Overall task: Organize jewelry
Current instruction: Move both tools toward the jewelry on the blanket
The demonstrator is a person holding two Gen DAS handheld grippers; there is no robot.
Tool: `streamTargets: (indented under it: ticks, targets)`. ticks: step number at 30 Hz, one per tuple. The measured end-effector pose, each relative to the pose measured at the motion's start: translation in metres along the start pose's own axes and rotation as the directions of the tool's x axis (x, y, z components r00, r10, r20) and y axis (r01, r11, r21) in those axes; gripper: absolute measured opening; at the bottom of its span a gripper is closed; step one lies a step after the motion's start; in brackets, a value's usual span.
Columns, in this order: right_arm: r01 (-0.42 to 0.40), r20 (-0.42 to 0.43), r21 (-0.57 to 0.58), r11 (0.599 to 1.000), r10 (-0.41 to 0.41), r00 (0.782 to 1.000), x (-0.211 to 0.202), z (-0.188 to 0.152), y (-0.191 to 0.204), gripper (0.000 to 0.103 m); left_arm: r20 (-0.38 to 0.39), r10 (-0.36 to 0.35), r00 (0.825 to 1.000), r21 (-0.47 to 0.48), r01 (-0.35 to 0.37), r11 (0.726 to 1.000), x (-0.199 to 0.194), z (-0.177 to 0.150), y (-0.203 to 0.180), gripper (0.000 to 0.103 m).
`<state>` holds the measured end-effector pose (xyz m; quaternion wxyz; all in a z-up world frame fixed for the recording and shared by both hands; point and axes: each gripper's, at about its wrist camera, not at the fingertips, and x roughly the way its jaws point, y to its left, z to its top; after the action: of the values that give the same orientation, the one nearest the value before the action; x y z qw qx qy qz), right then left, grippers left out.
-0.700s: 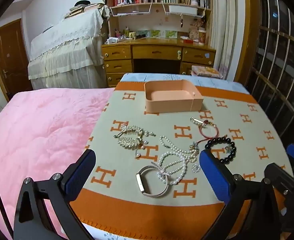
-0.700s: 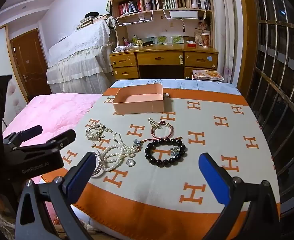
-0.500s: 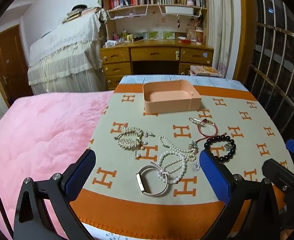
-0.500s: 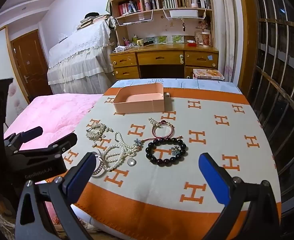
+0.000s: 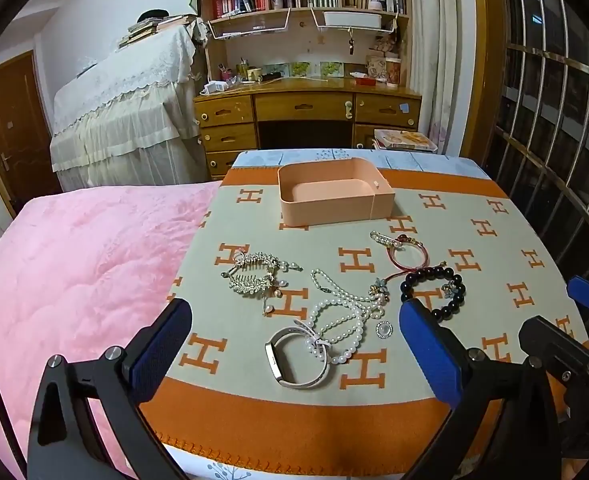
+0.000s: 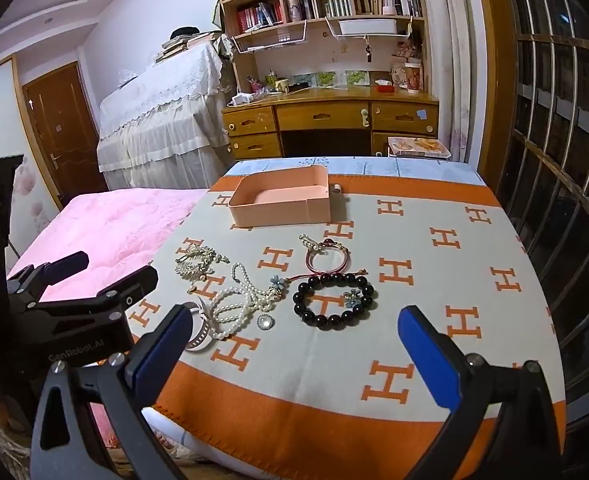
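An empty pink box (image 5: 334, 196) (image 6: 282, 202) stands at the far side of an H-patterned cloth (image 5: 474, 240). In front of it lie a silver hair comb (image 5: 254, 274), a pearl necklace (image 5: 340, 320), a white band (image 5: 298, 360), a red cord bracelet (image 5: 408, 250) and a black bead bracelet (image 5: 434, 292) (image 6: 334, 300). My left gripper (image 5: 294, 344) is open above the near edge, over the white band. My right gripper (image 6: 294, 344) is open near the black bracelet, touching nothing.
A pink quilt (image 5: 66, 264) covers the bed to the left. A wooden desk (image 5: 306, 116) with bookshelves stands behind the table. A barred window (image 5: 554, 120) runs along the right. The left gripper's body (image 6: 66, 312) shows at the left of the right wrist view.
Both grippers have shifted slightly; the left view has risen a little. The jewelry and the box have not moved.
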<state>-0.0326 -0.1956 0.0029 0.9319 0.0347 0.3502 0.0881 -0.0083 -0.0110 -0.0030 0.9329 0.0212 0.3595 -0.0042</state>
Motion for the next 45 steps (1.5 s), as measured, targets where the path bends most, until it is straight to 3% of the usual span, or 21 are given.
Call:
streamTargets:
  ticks: [24,45]
  targets:
    - [-0.037,-0.004,-0.004,0.999,0.037,0.999,-0.003,-0.006,0.002,0.103,-0.004,0.000,1.000,0.010,0.000,1.000,-0.004,-0.005,-0.010,0.102]
    - [-0.062,-0.061,0.060,0.996,0.066,0.996,-0.003,-0.010,-0.015,0.095,-0.119,-0.039,0.992,0.054,0.046,0.998,0.009,-0.006,-0.021,0.102]
